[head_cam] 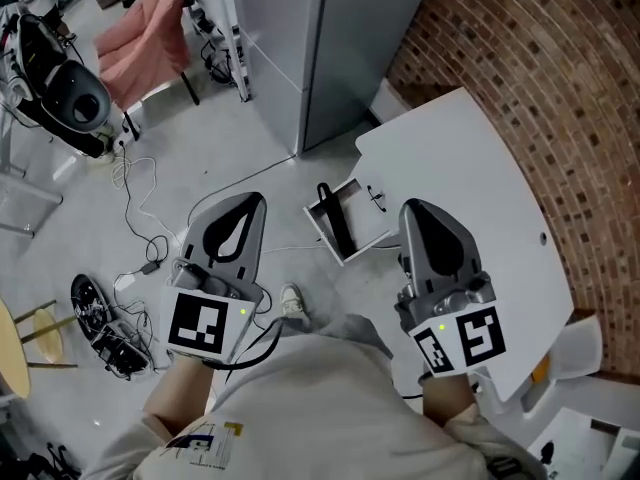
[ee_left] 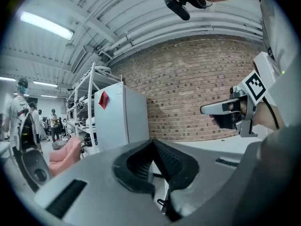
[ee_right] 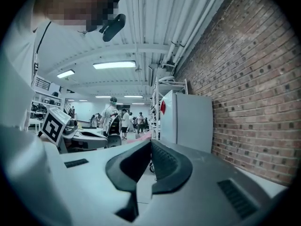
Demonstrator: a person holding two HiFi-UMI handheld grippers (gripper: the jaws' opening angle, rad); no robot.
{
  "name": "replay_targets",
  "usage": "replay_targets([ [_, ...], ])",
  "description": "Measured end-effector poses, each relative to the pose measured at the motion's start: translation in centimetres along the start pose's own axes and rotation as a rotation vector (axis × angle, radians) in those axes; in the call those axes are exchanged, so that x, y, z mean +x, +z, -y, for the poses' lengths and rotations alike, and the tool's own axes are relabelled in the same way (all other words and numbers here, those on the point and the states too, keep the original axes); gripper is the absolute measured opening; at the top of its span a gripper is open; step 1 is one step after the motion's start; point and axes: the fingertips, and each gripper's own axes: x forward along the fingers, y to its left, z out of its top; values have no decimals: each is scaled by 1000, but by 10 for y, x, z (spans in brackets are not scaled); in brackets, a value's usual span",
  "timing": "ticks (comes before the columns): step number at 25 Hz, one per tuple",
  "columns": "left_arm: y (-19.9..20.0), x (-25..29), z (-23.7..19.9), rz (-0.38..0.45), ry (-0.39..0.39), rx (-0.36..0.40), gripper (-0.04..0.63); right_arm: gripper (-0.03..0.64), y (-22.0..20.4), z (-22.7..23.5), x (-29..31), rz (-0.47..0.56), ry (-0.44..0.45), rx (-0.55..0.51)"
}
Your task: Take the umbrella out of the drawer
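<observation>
A black folded umbrella point(head_cam: 335, 223) lies in the open white drawer point(head_cam: 356, 236), which is pulled out from the white table point(head_cam: 470, 168). Both grippers are held up in the air above the floor, apart from the drawer. My left gripper point(head_cam: 255, 200) hangs to the left of it, jaws closed together with nothing between them point(ee_left: 153, 142). My right gripper point(head_cam: 412, 208) hovers over the table's edge, just right of the drawer, also shut and empty point(ee_right: 151, 142). Each gripper shows in the other's view: the right one point(ee_left: 225, 109) and the left one point(ee_right: 89, 135).
A tall grey cabinet point(head_cam: 300, 48) stands behind the drawer and a brick wall point(head_cam: 560, 98) runs along the table's far side. Cables and a black device point(head_cam: 100, 323) lie on the floor at left. A pink chair point(head_cam: 145, 33) and several people point(ee_right: 113, 117) are farther back.
</observation>
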Motion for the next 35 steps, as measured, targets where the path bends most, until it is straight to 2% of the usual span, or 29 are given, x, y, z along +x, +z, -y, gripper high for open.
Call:
replay_targets([
  [8, -3, 21, -5, -21, 21, 8, 6, 8, -11, 19, 19, -14, 1, 18],
  [17, -2, 43, -1, -55, 87, -7, 6, 8, -27, 43, 43, -36, 90, 41],
  [22, -9, 62, 4, -84, 82, -26, 6, 8, -31, 58, 56, 8, 145, 91],
  [30, -25, 95, -8, -89, 98, 8, 6, 9, -62, 70, 91, -33, 121, 98],
  [35, -47, 111, -24, -107, 120, -6, 6, 9, -89, 73, 121, -52, 92, 106],
])
